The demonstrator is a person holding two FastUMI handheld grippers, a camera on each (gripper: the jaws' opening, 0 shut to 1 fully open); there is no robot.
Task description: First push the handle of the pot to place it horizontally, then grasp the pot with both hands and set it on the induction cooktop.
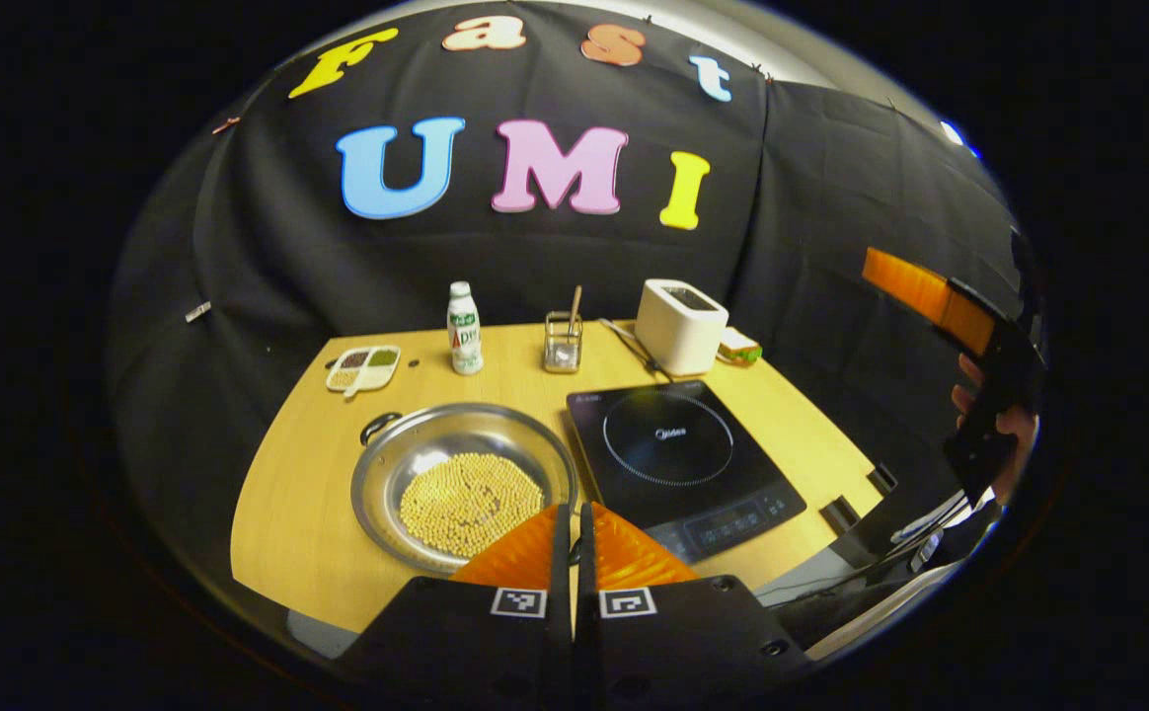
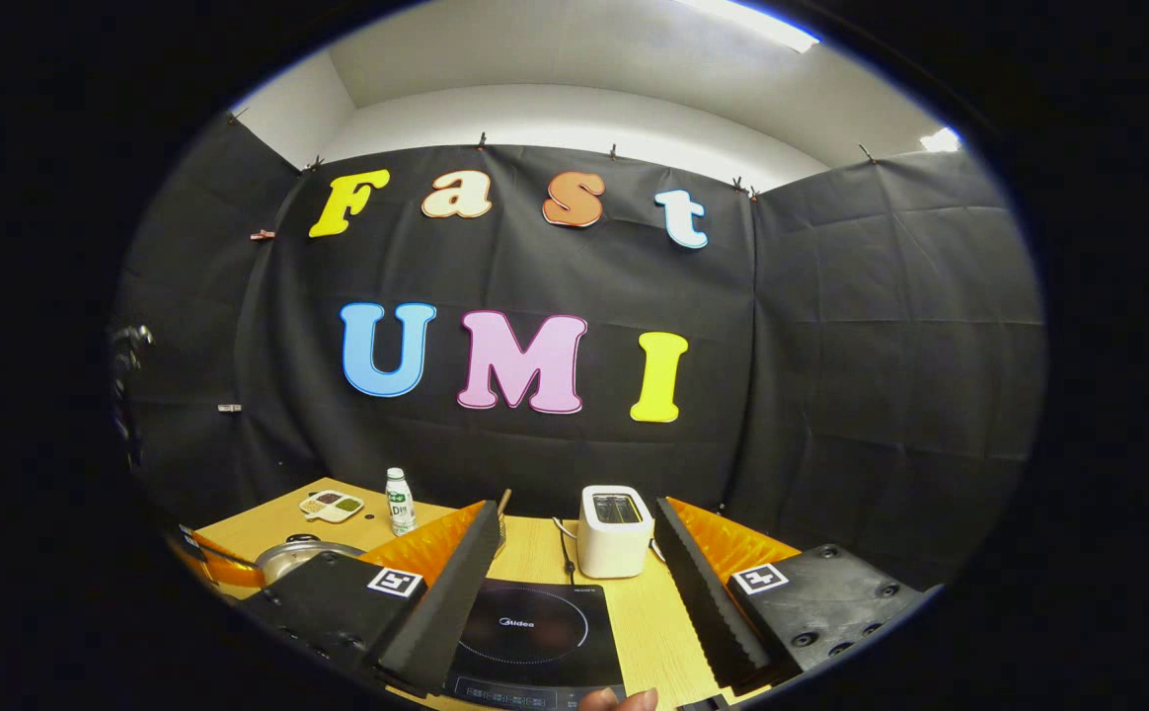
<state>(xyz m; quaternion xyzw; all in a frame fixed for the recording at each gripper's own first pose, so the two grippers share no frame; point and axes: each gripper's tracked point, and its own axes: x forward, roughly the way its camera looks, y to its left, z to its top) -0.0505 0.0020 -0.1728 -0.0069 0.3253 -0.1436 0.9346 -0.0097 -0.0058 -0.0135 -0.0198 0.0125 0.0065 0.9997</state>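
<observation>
Silvery steel, that's the shallow round pot sitting on the light wooden table, loaded with a flat layer of yellowish beans, with one dark loop handle showing on its far-left rim. It sits just left of the black glass induction cooktop, not on it; their edges look really close, but whether they touch I can't tell. In the left gripper view the left gripper hangs over the pot's near rim with its orange ribbed fingers squeezed together, nothing between them, barely a sliver of gap. The right gripper is spread wide in the right gripper view, black foam pads well apart, cooktop and white boxy toaster framed between them, and it's holding nothing. The left gripper view also catches the right gripper off to the right, clear of the table, with a hand wrapped around it. Along the back of the table sit a small white bottle with a green label, a clear glass holder with a stick in it, and a little white divided dish of grains over on the left.
</observation>
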